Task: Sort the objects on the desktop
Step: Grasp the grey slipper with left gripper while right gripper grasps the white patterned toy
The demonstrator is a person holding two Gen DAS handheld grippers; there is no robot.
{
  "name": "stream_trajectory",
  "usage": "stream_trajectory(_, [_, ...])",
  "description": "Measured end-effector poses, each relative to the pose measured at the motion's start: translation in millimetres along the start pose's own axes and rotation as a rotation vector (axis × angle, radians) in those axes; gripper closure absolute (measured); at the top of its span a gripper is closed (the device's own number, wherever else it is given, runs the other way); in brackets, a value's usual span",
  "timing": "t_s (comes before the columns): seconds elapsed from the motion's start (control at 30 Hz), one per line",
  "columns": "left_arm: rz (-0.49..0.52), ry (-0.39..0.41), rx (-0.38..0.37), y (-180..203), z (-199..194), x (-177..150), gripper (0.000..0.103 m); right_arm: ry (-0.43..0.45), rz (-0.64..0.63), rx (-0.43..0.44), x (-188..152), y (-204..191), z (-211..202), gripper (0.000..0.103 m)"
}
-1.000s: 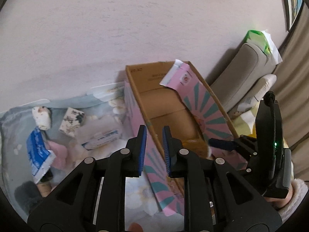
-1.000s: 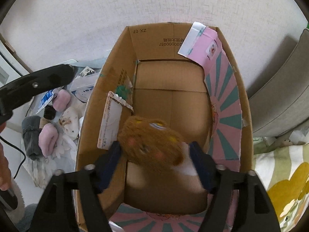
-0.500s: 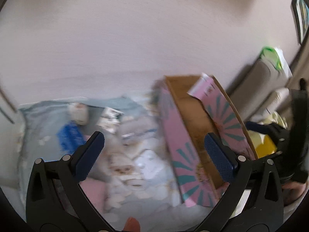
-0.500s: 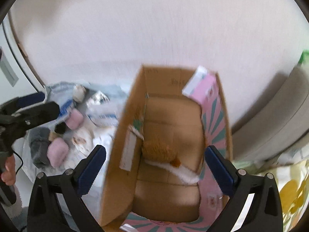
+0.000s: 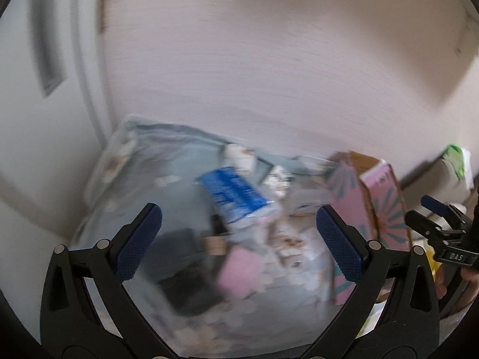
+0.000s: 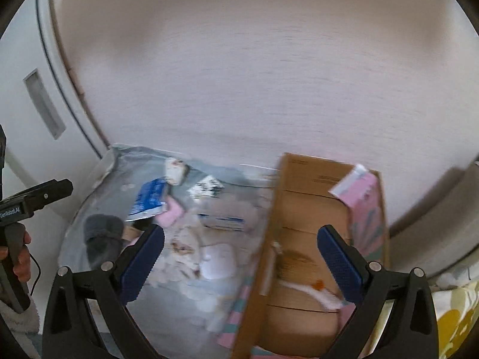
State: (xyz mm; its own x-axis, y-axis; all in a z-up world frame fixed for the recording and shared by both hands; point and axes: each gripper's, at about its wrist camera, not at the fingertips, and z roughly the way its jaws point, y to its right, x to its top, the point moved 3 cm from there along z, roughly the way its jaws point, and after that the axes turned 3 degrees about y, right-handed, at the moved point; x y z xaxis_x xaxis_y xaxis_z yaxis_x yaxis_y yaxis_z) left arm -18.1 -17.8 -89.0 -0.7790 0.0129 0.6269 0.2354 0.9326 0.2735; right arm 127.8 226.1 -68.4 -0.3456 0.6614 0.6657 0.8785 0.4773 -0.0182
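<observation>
Inside the cardboard box (image 6: 308, 209) lies a fuzzy brown plush toy (image 6: 295, 261); both grippers' jaws released, empty.

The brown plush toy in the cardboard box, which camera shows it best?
The right wrist view: it looks down into the open cardboard box, where the plush toy lies, blurred. The left wrist view shows only the box's outer side.

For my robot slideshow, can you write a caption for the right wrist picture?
Open right gripper above the cardboard box, a brown plush toy lying inside.
</observation>
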Motion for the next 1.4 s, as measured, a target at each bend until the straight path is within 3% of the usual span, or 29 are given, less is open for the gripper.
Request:
stream_trajectory(0.17, [-0.062, -0.029, 0.077, -48, -5, -20, 0.000, -0.023, -0.037, 0.077, -7, -35, 15, 0.001])
stream_trajectory(0.33, [-0.130, -0.132, 0.080, -77, 14, -52, 0.001, -0.108, -0.077, 0.110, -24, -61, 47, 0.001])
stream_trajectory(0.67, [-0.146, -0.270, 0.051, -71, 71, -103, 0.002, -0.269, -0.199, 0.116, -49, -89, 117, 0.003])
stream_trajectory(0.9, [-0.229, -0.291, 0.076, -85, 99, -118, 0.006, -0.369, -0.260, 0.104, -59, -90, 157, 0.018])
stream_trajectory(1.0, [-0.229, -0.275, 0.078, -87, 105, -118, 0.014, -0.400, -0.282, 0.105, -64, -93, 168, 0.035])
stream_trajectory(1.07, [-0.188, -0.266, 0.092, -84, 106, -115, 0.040, -0.423, -0.295, 0.096, -67, -93, 176, 0.047])
stream_trajectory(1.13, [-0.191, -0.272, 0.091, -86, 105, -113, 0.058, -0.406, -0.339, 0.078, -66, -96, 177, 0.070])
stream_trajectory(1.23, [-0.240, -0.276, 0.075, -93, 101, -111, 0.070, -0.421, -0.340, 0.079, -65, -97, 178, 0.075])
stream_trajectory(1.4, [-0.206, -0.277, 0.091, -90, 93, -103, 0.073, -0.412, -0.277, 0.112, -60, -90, 167, 0.077])
